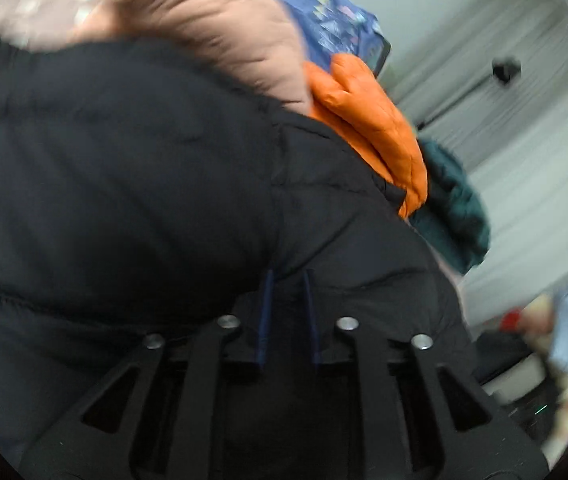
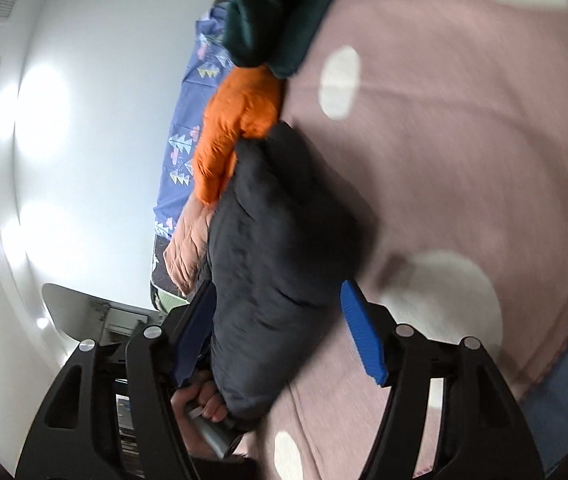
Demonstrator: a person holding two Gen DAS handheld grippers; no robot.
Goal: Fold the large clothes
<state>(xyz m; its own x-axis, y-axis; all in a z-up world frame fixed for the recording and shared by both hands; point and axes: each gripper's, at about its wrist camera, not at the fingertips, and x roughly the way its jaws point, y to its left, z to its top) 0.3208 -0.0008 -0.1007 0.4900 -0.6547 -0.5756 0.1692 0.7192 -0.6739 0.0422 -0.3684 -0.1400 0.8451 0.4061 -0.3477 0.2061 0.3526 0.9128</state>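
Left hand-held gripper (image 1: 288, 280) clenched on puffy black jacket (image 1: 124, 168), right hand-held gripper (image 2: 280, 312) released, straddling it

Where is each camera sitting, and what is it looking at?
Left wrist: sits on the left gripper, looking along its nearly closed fingers at the black puffy jacket close in front; only the gripper shows.
Right wrist: sits on the right gripper, turned sideways, looking along its open fingers at the jacket on the pink dotted blanket; a hand shows below.
Both see: the black jacket, orange garment, dark green garment and blue patterned bedding.
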